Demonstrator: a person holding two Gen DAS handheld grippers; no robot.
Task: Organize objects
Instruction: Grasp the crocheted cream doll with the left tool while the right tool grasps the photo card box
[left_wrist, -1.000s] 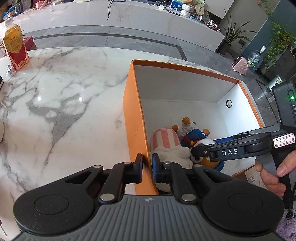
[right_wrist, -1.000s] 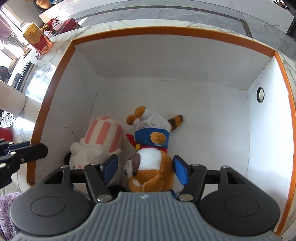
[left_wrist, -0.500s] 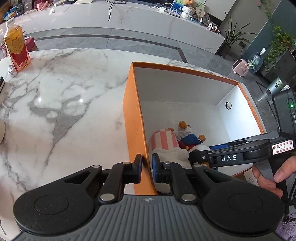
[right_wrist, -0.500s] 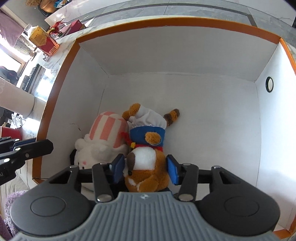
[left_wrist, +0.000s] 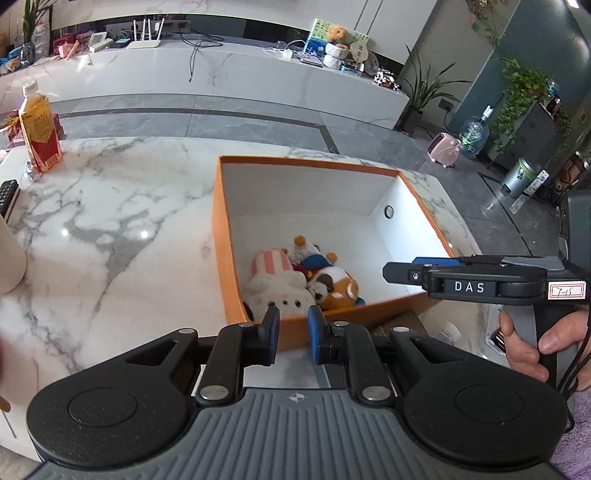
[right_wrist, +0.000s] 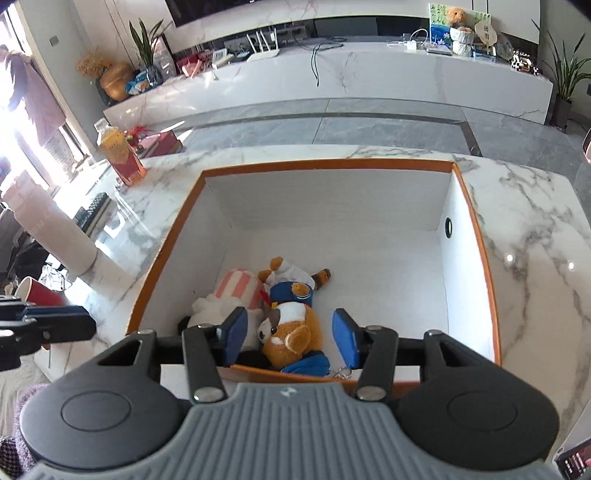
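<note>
An orange box (left_wrist: 221, 236) with white inside stands on the marble table; it also shows in the right wrist view (right_wrist: 491, 280). Two plush toys lie in its near left corner: a white one with a pink striped hat (left_wrist: 273, 284) (right_wrist: 236, 295) and a brown dog in blue (left_wrist: 332, 280) (right_wrist: 291, 325). My left gripper (left_wrist: 291, 332) is empty, jaws a narrow gap apart, above the box's near wall. My right gripper (right_wrist: 288, 339) is open and empty, raised above the box's near edge over the dog; it also shows in the left wrist view (left_wrist: 413, 271).
A juice bottle (left_wrist: 38, 133) (right_wrist: 120, 155) stands at the table's far left. A remote (left_wrist: 7, 192) lies at the left edge. A red cup (right_wrist: 37, 295) and a pale cylinder (right_wrist: 48, 229) stand to the left. Some items (left_wrist: 406, 325) lie in front of the box.
Both grippers have pulled up and back out of the box. The right gripper let go of the brown dog, which now lies in the box, and its jaws opened wider.
</note>
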